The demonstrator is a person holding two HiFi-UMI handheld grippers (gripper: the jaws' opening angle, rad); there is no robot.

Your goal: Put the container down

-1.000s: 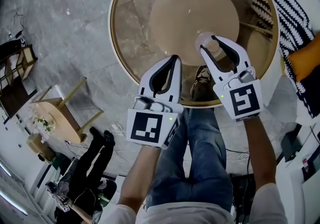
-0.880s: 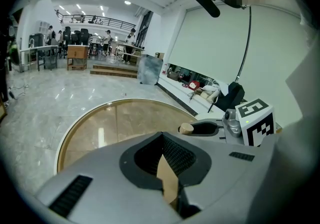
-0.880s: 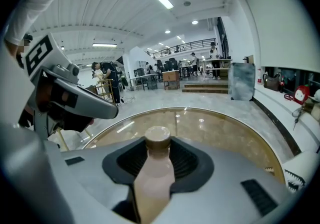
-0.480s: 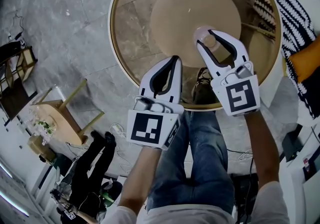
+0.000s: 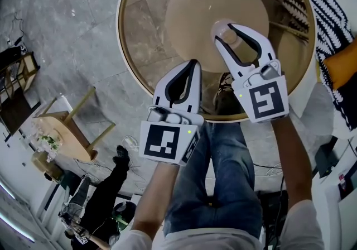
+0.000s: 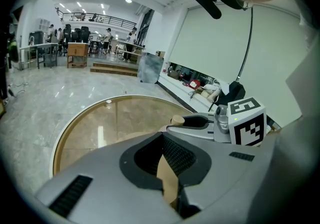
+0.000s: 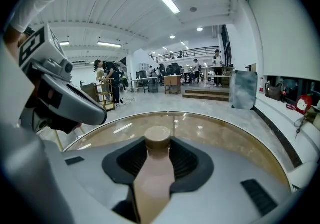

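Note:
The container [image 5: 226, 34] is a small pale bottle with a tan cap [image 7: 157, 138], and it sits upright between the jaws of my right gripper [image 5: 228, 30], which is shut on it. That gripper holds it above the round glass table [image 5: 125, 59], over the table's beige base disc [image 5: 195, 14]. In the right gripper view the container's body [image 7: 154, 178] fills the gap of the right gripper [image 7: 157, 144]. My left gripper [image 5: 193, 66] hovers at the table's near edge, shut, with nothing held. The left gripper [image 6: 167, 148] shows only the beige base through its loop.
A gold rim rings the glass table [image 6: 100, 123]. A black-and-white striped knit [image 5: 326, 14] lies at the table's right side. A wooden stool [image 5: 61, 126] stands on the floor at left. The holder's jeans [image 5: 223, 176] and shoe [image 5: 225, 90] are below the near edge.
My right gripper has carried the container a little farther over the table, toward its middle. The left gripper has stayed almost where it was.

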